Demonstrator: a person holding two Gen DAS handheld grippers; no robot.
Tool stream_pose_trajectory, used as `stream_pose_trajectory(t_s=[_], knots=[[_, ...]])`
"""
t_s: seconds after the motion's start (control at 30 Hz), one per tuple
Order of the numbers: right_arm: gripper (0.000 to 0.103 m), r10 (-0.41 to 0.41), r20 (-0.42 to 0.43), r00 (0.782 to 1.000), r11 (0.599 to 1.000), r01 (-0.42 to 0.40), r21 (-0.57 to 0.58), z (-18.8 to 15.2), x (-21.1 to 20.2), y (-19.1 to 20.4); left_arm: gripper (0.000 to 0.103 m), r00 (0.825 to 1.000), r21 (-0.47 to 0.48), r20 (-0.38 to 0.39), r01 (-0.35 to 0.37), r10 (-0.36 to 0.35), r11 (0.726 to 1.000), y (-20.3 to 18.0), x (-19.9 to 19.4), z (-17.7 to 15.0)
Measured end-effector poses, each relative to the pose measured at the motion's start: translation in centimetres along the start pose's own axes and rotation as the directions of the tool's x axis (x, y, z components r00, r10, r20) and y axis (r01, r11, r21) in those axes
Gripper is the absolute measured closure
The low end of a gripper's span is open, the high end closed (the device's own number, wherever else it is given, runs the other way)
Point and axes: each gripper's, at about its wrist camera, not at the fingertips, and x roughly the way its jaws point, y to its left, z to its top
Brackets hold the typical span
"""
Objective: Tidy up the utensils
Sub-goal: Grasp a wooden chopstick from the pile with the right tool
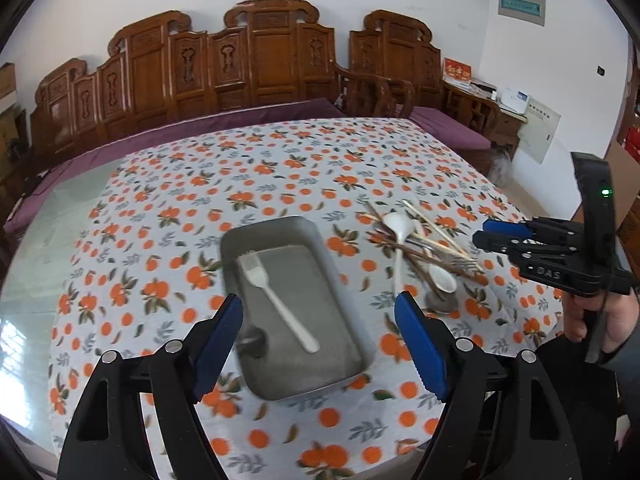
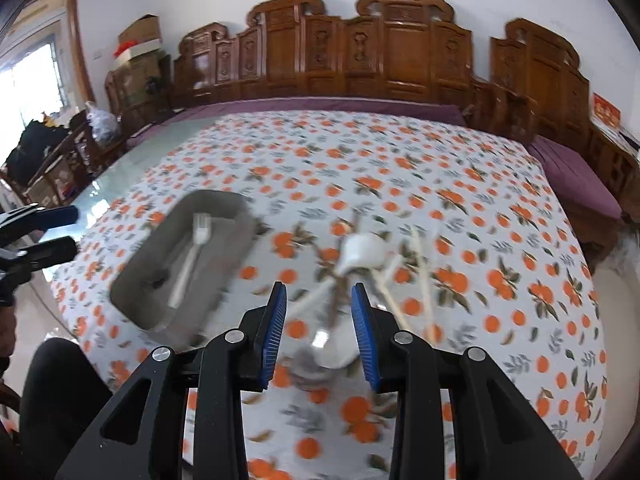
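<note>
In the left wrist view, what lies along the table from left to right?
Bare glass tabletop → white fork in the gray tray → pile of spoons and chopsticks → right gripper.

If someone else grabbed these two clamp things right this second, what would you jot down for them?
Left gripper: open, empty, above the grey tray.
Right gripper: open, empty, over the utensil pile.
Done: one white fork lies in the tray.
Left: white spoons and chopsticks lie tangled on the orange-print tablecloth, right of the tray. Move them in, probably one at a time.
</note>
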Motion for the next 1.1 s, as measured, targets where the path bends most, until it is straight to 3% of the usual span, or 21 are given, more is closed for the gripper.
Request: stream_pose_trajectory(t_s=[0.23,0.43,0.6,0.67,0.83,0.93,1.1], knots=[[0.067,0.004,-0.042,0.999,0.997,-0.001,0.073,-1.8,2.9,-3.1,0.028,0.999,0.013,-0.047,0.026,-0.025,1.0,-2.9,3.2,0.0],[0.067,0.013,-0.085,0.996,0.998,-0.009,0.054,-2.4,5.8,-3.3,0.028,0.997,0.012,-0.073,0.035,-0.034,0.999,-4.1,4.9,-0.1],[0.076,0.035,-0.142,0.989,0.998,-0.028,0.047,-3.0,7.8,-4.0,0.028,0.995,0.004,-0.084,0.045,-0.045,0.999,-4.5,5.7,-0.2],[0.085,0.046,-0.155,0.987,0.998,-0.04,0.044,-3.2,8.2,-4.1,0.028,0.995,0.006,-0.087,0.046,-0.045,0.999,-4.6,5.9,-0.2],[0.089,0.029,-0.174,0.984,0.999,-0.033,-0.018,-3.4,8.7,-3.5,0.028,0.994,0.014,-0.097,0.046,-0.044,0.999,-5.1,6.4,-0.2],[0.091,0.02,-0.172,0.985,0.998,-0.03,-0.056,-3.5,8.8,-3.1,0.028,0.994,0.017,-0.101,0.043,-0.041,0.999,-5.3,6.6,-0.1],[0.097,0.081,-0.135,0.987,0.995,-0.088,-0.046,-3.2,7.5,-3.0,0.028,0.994,0.026,-0.108,0.032,-0.028,0.999,-5.8,7.0,0.1]])
